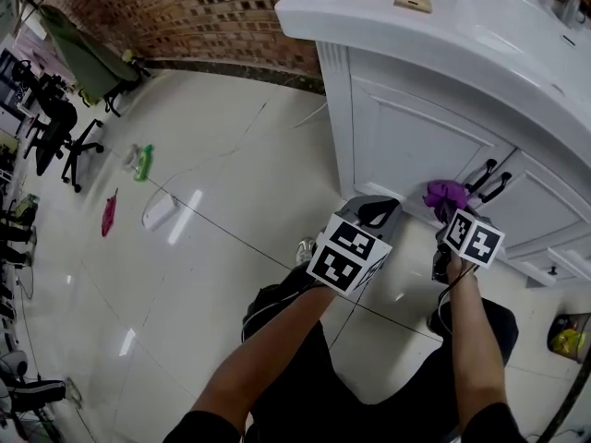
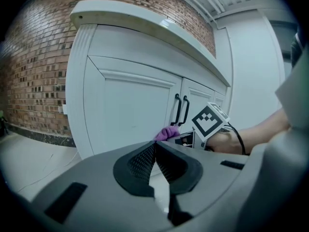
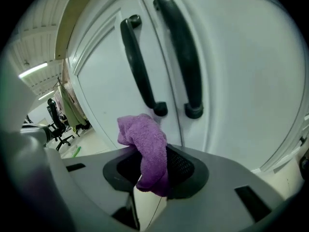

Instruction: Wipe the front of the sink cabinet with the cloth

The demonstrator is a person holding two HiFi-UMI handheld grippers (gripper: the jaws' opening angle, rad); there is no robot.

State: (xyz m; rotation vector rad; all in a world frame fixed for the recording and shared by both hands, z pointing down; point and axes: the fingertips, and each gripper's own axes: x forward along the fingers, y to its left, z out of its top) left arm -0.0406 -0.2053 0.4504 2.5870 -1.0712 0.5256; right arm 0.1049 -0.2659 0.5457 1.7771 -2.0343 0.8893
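Observation:
The white sink cabinet (image 1: 416, 146) has two doors with black handles (image 3: 140, 69). A purple cloth (image 3: 147, 149) is pinched in my right gripper (image 3: 152, 170), which is shut on it and holds it against the left door just below the handles. In the head view the purple cloth (image 1: 445, 195) sits beside the handles (image 1: 489, 181), ahead of my right gripper (image 1: 454, 218). My left gripper (image 2: 154, 161) is shut with nothing in it, held back from the cabinet (image 2: 130, 100); in the head view my left gripper (image 1: 374, 212) is left of the cloth.
A green spray bottle (image 1: 142, 161), a red rag (image 1: 109, 213) and a white object (image 1: 159, 211) lie on the tiled floor at left. Office chairs (image 1: 55, 132) stand far left. A brick wall (image 1: 185, 17) runs behind the cabinet. A yellow-filled bin (image 1: 568, 338) is at right.

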